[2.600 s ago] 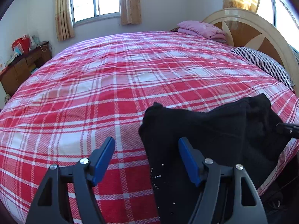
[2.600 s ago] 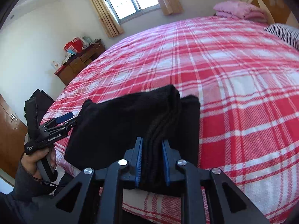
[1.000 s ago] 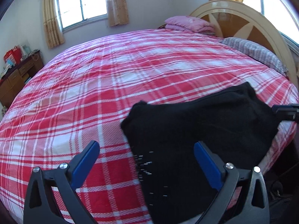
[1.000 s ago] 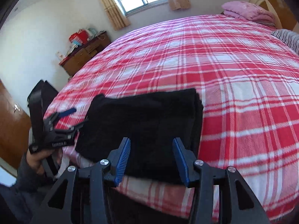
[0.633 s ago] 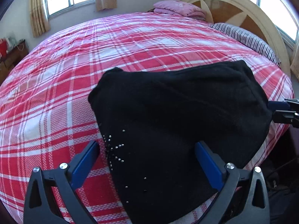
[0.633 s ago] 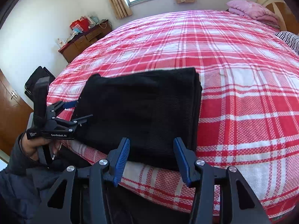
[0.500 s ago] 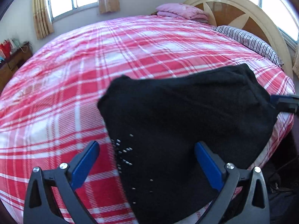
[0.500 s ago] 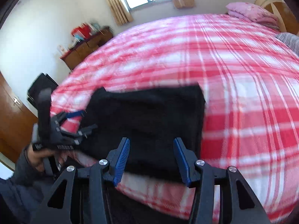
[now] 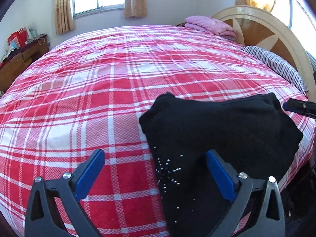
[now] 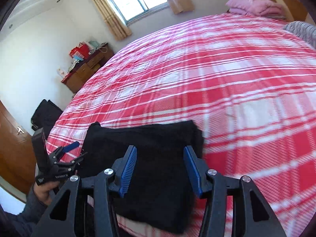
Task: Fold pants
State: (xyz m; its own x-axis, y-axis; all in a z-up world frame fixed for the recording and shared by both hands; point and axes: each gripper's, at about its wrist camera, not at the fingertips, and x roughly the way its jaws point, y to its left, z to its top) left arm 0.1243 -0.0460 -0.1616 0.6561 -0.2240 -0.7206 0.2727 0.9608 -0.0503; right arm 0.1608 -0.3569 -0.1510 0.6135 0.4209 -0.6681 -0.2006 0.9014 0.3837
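The black pants (image 10: 158, 169) lie folded on the bed (image 10: 227, 79); both the left gripper (image 9: 154, 169) and right gripper (image 10: 160, 165) hang open, empty, nothing obvious left.

The pants (image 9: 217, 130) are black and made of a thick soft cloth; they are folded into a compact, nearly rectangular bundle of several layers; the bundle lies flat on the red and white plaid bed (image 9: 118, 83), at its near edge; small shiny studs sit on one part.
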